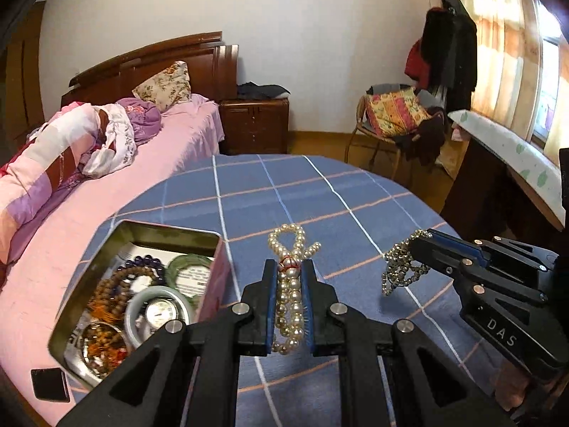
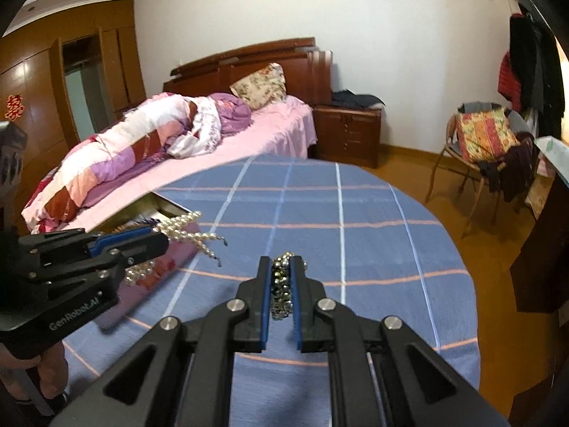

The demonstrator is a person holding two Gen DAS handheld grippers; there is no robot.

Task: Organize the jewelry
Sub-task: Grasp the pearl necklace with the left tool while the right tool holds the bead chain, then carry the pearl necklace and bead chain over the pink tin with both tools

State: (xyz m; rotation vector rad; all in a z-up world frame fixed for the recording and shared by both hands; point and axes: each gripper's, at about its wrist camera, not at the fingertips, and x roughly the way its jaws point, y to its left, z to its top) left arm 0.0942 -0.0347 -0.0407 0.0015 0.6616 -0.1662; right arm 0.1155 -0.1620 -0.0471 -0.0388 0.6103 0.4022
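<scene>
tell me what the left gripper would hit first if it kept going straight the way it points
Probably the blue plaid tablecloth: the left gripper, shut on the pearl strand, points across bare cloth, with the open tin off to its left. Depth is unclear.

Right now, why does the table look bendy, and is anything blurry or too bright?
Left wrist view: the fisheye lens curves the checked tablecloth, and the sunlit curtains glare. Right wrist view: the same curving, and the pearl strand looks slightly smeared.

Bed (image 2: 249, 138) with pillow (image 2: 259, 85) (floral), nightstand (image 2: 348, 131), cluttered chair (image 2: 480, 146).
</scene>
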